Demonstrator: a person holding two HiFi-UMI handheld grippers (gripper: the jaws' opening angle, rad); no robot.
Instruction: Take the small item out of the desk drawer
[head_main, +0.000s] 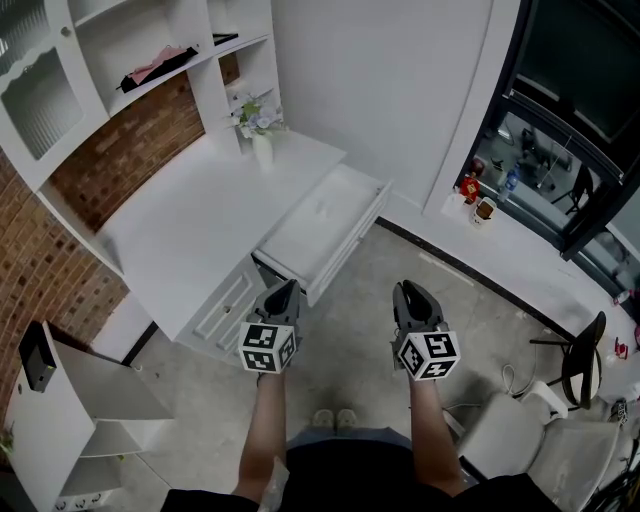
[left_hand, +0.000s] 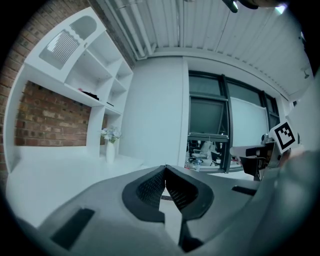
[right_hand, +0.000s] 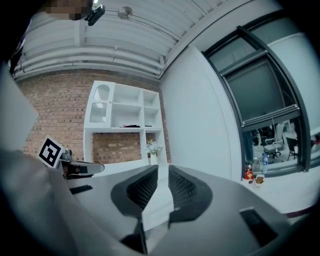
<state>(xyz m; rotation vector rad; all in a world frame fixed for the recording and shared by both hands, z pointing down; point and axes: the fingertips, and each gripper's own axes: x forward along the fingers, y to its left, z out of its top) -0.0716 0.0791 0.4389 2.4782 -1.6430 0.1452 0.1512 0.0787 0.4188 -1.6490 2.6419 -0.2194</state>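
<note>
**A:** Where do the two tools stand?

**B:** The left gripper (head_main: 285, 287) and the right gripper (head_main: 406, 288) are side by side above the grey concrete floor (head_main: 365, 335), well apart from each other. Both point away from the person. In the head view the left one's tip shows just beside the near corner of the open white desk drawer (head_main: 352, 240). I cannot tell whether it touches.

**A:** And the jaws?

**B:** On the left they are together, tips meeting, with nothing between them. On the right they stand a narrow slit apart and are also empty (only pale background shows through the gap).

**A:** Where is the drawer itself?

**B:** It sits out from the front of the white desk surface (head_main: 200, 215), at the end nearest the plain white wall (head_main: 400, 90).

**A:** Can you see the small item inside it?

**B:** No. The drawer's inside reads as one pale white area in the head view, and the small item cannot be picked out there. Neither gripper view looks down into the drawer.

**A:** What else is around?

**B:** A slim white vase of pale flowers (head_main: 261, 148) stands at the far end of the surface. White open shelving (head_main: 215, 75) rises behind it against a red brick wall (head_main: 125, 155).
</note>
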